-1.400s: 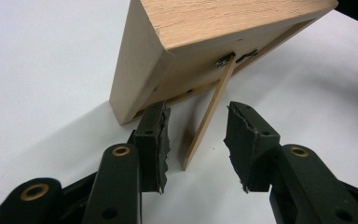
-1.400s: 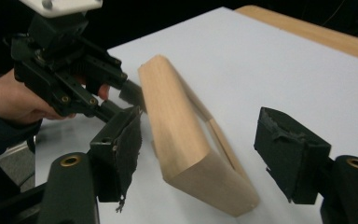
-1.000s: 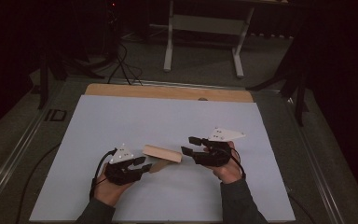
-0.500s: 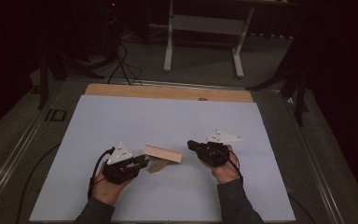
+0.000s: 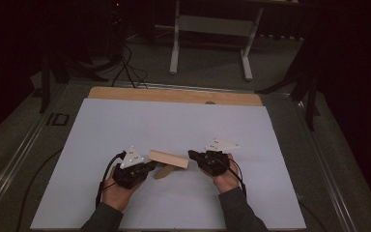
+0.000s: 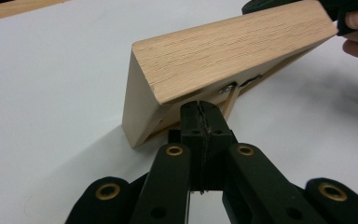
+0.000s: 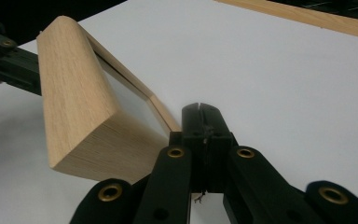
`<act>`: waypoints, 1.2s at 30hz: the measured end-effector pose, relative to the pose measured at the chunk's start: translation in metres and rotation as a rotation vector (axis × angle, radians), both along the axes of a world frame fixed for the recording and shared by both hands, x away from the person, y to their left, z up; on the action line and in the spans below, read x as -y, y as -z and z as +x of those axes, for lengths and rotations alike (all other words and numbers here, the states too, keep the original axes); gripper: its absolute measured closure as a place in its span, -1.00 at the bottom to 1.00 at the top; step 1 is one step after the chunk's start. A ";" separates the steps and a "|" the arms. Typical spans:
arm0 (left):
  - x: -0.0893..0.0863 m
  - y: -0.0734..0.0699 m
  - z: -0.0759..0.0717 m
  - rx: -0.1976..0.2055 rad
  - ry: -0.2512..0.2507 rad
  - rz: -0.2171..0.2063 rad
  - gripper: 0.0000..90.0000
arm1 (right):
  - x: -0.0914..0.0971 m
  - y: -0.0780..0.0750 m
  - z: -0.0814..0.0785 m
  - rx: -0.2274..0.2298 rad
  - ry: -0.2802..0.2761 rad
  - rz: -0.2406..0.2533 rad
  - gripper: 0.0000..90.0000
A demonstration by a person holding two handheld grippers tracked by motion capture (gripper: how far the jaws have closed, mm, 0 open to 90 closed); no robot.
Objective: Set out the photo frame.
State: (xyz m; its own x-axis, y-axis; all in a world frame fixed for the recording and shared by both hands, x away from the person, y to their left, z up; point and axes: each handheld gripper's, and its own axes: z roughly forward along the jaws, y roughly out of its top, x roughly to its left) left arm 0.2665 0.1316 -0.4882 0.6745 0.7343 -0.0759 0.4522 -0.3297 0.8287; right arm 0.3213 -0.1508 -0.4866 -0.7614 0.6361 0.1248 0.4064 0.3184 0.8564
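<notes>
Wooden block [image 5: 169, 159] on white sheet [image 5: 125, 125], lying crosswise between grippers.
Left gripper [image 6: 200, 116] and right gripper [image 7: 200, 119]: jaws just closed, pressed together, empty; thin frame piece [image 7: 140, 95] beneath.

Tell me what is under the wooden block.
Under the wooden block a thin wooden frame slants down to the white sheet. A small metal fitting shows underneath; the block hides the rest.
</notes>
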 end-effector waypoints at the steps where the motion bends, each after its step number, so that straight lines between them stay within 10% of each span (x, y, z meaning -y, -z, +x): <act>1: 0.000 0.000 0.001 -0.002 -0.003 -0.003 0.99 | 0.000 0.000 0.000 0.000 -0.001 0.001 0.99; 36: 0.012 0.001 0.005 -0.019 0.003 0.005 0.99 | -0.004 0.001 -0.008 -0.008 -0.045 -0.015 1.00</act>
